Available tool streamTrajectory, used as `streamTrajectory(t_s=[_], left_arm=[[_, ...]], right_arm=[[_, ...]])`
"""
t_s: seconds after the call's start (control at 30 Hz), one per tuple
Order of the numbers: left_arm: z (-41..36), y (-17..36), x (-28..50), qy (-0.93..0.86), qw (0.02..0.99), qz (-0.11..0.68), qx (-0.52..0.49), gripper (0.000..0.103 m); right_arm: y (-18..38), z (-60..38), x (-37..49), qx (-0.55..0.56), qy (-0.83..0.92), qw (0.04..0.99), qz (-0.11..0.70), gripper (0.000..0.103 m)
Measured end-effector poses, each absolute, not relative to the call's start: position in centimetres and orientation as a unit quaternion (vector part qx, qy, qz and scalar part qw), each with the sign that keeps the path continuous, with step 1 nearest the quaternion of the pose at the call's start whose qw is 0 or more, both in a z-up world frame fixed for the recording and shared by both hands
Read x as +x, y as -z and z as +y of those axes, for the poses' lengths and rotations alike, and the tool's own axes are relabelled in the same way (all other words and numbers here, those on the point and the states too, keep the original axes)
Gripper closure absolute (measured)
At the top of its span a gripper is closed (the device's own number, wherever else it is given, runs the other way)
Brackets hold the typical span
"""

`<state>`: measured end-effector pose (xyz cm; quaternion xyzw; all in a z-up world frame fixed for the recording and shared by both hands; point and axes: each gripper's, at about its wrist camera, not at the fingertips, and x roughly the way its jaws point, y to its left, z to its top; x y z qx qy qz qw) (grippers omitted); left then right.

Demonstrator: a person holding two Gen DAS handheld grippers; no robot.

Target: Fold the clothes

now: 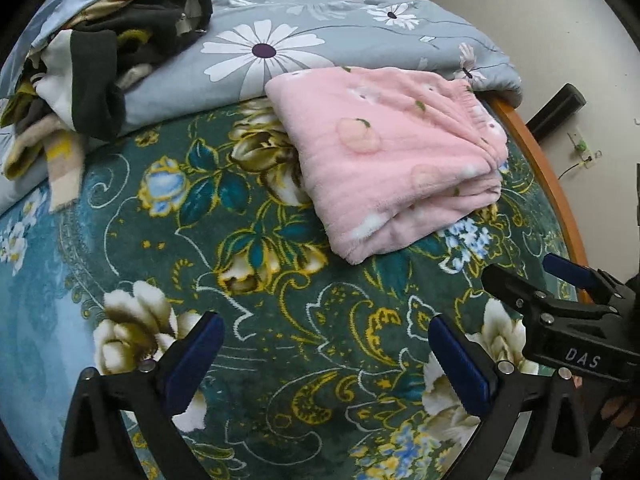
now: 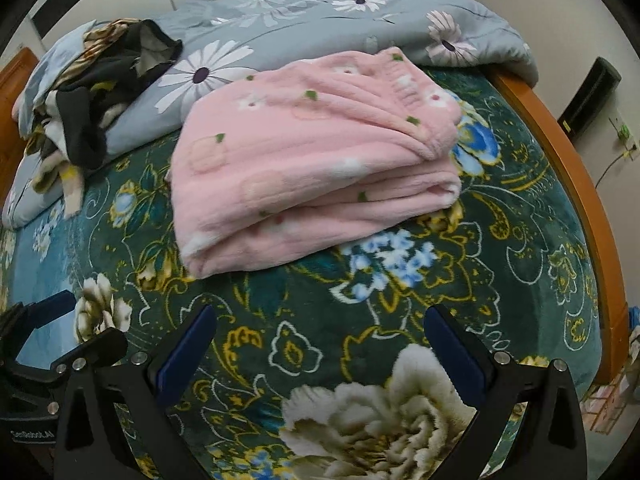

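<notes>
The pink fleece garment (image 2: 312, 152) lies folded on the green floral blanket (image 2: 400, 320). Left gripper (image 1: 326, 354) and right gripper (image 2: 320, 344) hover spread, empty. Likely next: fetching from the unfolded clothes pile (image 1: 100, 60).

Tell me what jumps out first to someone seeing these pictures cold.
The folded pink fleece garment stands out first, lying in the middle of the dark green floral blanket that covers the bed. Behind it lies a grey daisy-print quilt, with a crumpled heap of dark and patterned clothes on its left end. In the foreground, the left tool and right tool hover open above the blanket, holding nothing.
</notes>
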<state>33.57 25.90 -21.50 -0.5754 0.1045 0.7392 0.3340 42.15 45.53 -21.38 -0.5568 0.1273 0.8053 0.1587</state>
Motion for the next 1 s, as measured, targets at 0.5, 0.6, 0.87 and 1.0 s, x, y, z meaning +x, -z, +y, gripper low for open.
streamTrajectory(t_s=[0.5,0.6,0.87,1.0], left_arm=[[26.4,23.7,32.7,-0.756,0.308,0.128,-0.563,0.000],[26.6,24.0,32.7,-0.756,0.309,0.136,-0.562,0.000],[27.4,24.4,32.6,-0.755,0.304,0.145,-0.562,0.000],[27.8,24.4,32.5,-0.754,0.303,0.145,-0.564,0.000]], right_arm=[[24.1,44.7,42.0,-0.571,-0.799,0.149,0.115,0.000],[24.5,45.0,41.9,-0.575,-0.796,0.146,0.120,0.000],[25.0,45.9,41.5,-0.583,-0.789,0.146,0.129,0.000],[25.0,46.3,41.3,-0.585,-0.788,0.143,0.130,0.000]])
